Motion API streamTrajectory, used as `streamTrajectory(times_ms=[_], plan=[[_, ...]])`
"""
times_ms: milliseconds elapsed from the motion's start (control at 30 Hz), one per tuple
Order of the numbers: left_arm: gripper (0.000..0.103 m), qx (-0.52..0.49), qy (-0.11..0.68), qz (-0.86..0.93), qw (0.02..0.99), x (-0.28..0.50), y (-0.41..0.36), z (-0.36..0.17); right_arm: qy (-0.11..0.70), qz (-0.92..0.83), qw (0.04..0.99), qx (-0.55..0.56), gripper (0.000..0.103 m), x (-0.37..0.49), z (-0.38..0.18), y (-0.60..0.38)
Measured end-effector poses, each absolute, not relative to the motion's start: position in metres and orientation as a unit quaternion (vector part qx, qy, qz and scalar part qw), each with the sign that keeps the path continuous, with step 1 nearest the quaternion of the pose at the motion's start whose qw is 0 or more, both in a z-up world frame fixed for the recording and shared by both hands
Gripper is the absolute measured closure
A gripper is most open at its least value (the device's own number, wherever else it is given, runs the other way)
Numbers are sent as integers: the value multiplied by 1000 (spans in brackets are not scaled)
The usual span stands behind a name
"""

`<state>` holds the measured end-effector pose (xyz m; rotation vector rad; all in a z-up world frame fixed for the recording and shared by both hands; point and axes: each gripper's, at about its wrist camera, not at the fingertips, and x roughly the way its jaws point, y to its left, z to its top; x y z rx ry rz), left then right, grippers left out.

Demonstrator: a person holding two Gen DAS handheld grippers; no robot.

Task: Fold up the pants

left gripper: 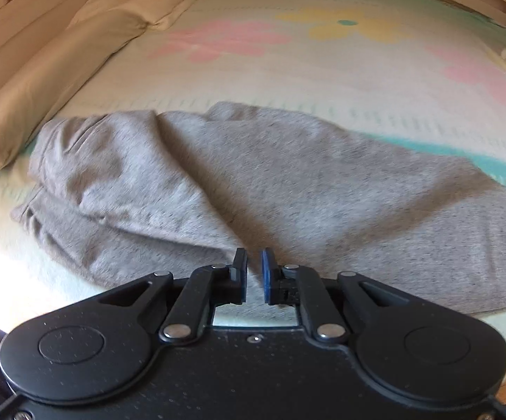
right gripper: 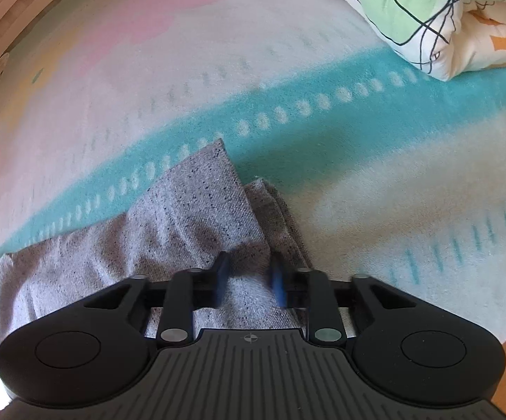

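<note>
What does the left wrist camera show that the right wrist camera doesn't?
Only the left wrist view shows the two tan pillows along the headboard, the yellow flower print, and the left gripper, its pads slightly apart with nothing between them. Only the right wrist view shows the folded patterned duvet, the pants' leg ends, and the right gripper with grey fabric between its pads. Both show the grey pants lying on the pastel bedspread.

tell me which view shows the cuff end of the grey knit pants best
The right wrist view: the grey knit pants end there in sharp hem corners on the teal stripe, with the right gripper over the cloth. The left wrist view shows only the wider bunched part, cuff cut off at its right edge.
</note>
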<state>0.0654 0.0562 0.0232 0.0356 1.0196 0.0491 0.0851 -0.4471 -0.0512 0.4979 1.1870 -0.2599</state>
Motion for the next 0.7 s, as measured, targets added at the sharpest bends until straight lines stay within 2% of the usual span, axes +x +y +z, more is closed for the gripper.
streamTrajectory(times_ms=[167, 367, 433, 500, 633, 700], plan=[[87, 30, 489, -11, 872, 77, 31, 30, 492, -99, 840, 204, 98, 66, -10, -424], [87, 40, 496, -27, 867, 101, 6, 27, 343, 67, 899, 265, 98, 38, 65, -402], [87, 40, 498, -29, 866, 107, 0, 23, 316, 92, 904, 274, 98, 31, 76, -406], [87, 43, 503, -29, 863, 112, -3, 15, 364, 23, 898, 245, 98, 37, 67, -411], [87, 47, 522, -28, 851, 113, -5, -4, 519, -159, 824, 164, 98, 64, 4, -422], [87, 40, 534, -28, 844, 112, -3, -11, 525, -158, 825, 136, 98, 66, -4, -416]])
